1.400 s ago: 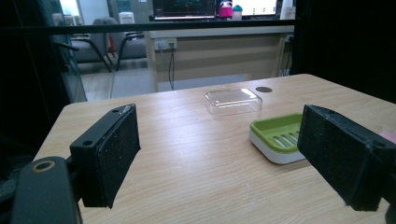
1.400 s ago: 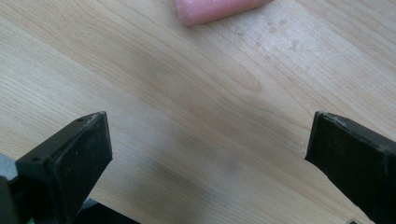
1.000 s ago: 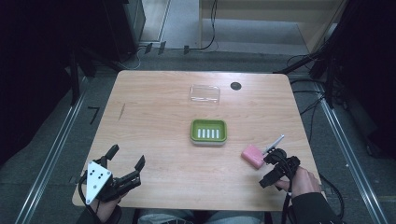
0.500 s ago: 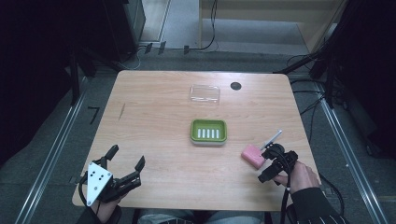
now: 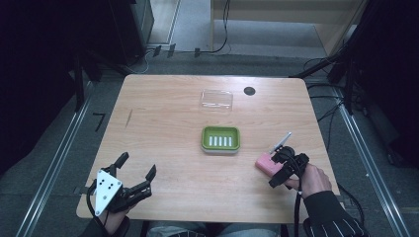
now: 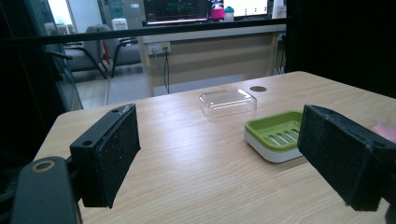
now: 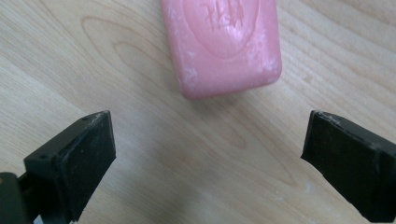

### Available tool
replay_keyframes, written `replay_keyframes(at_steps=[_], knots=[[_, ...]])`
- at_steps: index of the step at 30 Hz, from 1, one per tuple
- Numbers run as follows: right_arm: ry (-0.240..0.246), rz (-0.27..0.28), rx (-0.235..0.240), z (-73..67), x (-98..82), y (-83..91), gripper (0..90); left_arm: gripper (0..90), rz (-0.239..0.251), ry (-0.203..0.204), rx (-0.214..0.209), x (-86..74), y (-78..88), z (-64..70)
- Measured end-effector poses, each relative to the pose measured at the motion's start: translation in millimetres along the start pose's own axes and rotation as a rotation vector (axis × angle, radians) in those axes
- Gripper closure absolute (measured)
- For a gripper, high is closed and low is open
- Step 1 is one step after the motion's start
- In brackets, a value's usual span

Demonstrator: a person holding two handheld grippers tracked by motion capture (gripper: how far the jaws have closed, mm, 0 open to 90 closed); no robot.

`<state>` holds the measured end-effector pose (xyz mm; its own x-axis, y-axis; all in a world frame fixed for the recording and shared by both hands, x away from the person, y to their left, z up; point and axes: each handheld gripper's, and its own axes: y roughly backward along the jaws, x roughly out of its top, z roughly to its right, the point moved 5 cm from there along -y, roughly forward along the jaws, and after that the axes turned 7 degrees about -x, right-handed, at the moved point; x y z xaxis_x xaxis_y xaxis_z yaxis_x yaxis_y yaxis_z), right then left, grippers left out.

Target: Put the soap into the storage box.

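A pink bar of soap [image 5: 264, 163] lies flat on the wooden table [image 5: 168, 128] near its right front. My right gripper [image 5: 275, 170] hovers just behind it, pointing down at the table. In the right gripper view the soap [image 7: 224, 42] lies ahead of the gripper [image 7: 210, 158]; its jaws stand wide, have just been closing a little, and have nothing between them. A green soap dish [image 5: 205, 139] sits at the table's centre. My left gripper [image 5: 137, 164] rests open at the front left. In its own view the left gripper [image 6: 219, 158] faces the dish [image 6: 261, 125].
A clear plastic lid [image 5: 216, 98] lies behind the dish, also visible as the lid [image 6: 227, 100] in the left gripper view. A round black grommet [image 5: 249, 91] sits in the tabletop beside it. Cables and metal rails run along the floor around the table.
My right gripper has crept left and forward toward the soap. The left gripper has stayed where it was.
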<state>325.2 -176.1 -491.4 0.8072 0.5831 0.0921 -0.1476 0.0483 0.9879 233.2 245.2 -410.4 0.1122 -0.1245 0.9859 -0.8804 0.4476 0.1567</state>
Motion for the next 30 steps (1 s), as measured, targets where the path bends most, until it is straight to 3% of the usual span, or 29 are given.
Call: replay_keyframes(at_steps=[17, 30], knots=[[0.096, -0.022, 0.012, -5.5, 32.8, -10.5, 0.1, 13.6, -0.014, 0.005, -0.020, -0.4, -3.3, 0.4], [0.131, -0.050, 0.006, -7.1, 52.0, -22.0, 0.0, 13.6, -0.018, 0.000, -0.028, -0.5, -3.6, 1.0]])
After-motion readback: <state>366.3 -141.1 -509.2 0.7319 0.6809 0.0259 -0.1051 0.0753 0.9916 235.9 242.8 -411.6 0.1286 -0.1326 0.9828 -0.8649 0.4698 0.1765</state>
